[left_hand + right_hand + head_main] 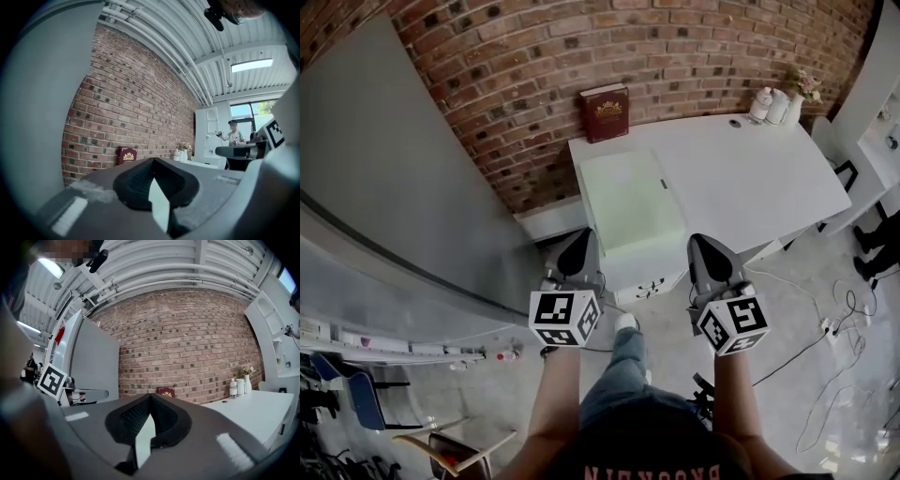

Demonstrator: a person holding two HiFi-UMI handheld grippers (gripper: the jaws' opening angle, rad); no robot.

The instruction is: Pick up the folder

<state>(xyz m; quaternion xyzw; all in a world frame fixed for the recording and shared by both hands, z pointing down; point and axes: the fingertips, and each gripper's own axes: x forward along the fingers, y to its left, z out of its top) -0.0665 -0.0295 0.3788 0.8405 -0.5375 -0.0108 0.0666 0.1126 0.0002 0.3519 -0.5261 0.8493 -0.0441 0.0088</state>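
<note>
A pale green folder (633,202) is held flat over the left end of the white table (759,178), its near edge past the table's front. My left gripper (581,236) is shut on the folder's near left corner. My right gripper (701,241) is shut on its near right corner. In the left gripper view a thin pale strip of the folder (158,204) shows between the closed jaws of the left gripper (153,160). The right gripper view shows the same strip of folder (143,437) inside the right gripper (150,396).
A dark red book (606,112) leans on the brick wall at the table's back left. Bottles and a small flower vase (776,103) stand at the back right. Cables (839,328) lie on the floor at right. A grey board (384,187) fills the left. A person (233,136) stands far off.
</note>
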